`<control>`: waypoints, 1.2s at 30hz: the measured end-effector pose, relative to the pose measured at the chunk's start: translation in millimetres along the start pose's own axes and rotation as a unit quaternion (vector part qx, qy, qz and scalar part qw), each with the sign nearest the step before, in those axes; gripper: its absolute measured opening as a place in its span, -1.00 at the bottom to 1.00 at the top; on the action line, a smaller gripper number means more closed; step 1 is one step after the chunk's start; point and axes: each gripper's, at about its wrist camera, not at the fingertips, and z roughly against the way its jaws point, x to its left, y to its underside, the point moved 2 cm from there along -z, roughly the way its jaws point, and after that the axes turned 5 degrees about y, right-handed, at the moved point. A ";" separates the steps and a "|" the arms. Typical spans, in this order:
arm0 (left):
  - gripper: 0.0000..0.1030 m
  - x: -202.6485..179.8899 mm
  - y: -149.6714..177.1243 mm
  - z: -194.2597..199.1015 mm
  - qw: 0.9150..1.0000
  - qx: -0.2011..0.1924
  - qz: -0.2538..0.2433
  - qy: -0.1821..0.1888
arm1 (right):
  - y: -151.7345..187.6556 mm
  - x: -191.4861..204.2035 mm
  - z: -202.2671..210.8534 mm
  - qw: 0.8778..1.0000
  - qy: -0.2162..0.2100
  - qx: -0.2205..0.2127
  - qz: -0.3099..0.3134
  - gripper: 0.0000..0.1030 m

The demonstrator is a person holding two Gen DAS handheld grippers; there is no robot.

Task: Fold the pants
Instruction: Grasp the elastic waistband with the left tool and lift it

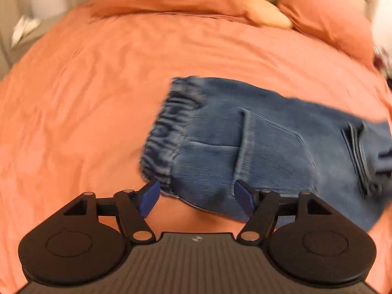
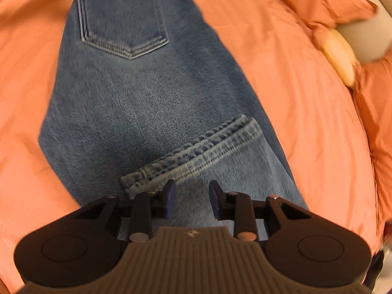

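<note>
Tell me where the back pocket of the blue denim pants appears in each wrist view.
Left wrist: back pocket right of centre, beside the elastic waistband.
Right wrist: back pocket at upper left, above the leg hem.
Shared landmark: orange bed cover under the pants.

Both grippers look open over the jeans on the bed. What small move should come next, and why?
Probably lower the left gripper onto the waistband corner and close. Its jaws stand wide and empty just above that edge. The jeans lie folded, a leg hem across the seat, and the right gripper hangs open above them, holding nothing. Another fold seems due.
</note>
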 end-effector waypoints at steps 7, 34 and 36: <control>0.82 57.2 12.5 -29.2 0.979 -0.014 0.196 0.059 | -12.6 -4.4 -31.4 0.998 -0.037 0.028 0.041 -0.52; -0.19 -10.4 -44.8 32.6 0.976 -0.130 0.128 0.120 | -5.5 -30.7 -36.0 0.997 -0.065 0.028 0.018 -0.51; -0.22 -39.7 -55.3 48.1 0.981 -0.138 0.080 0.115 | 3.1 -29.1 -30.9 0.998 -0.057 0.017 -0.002 -0.52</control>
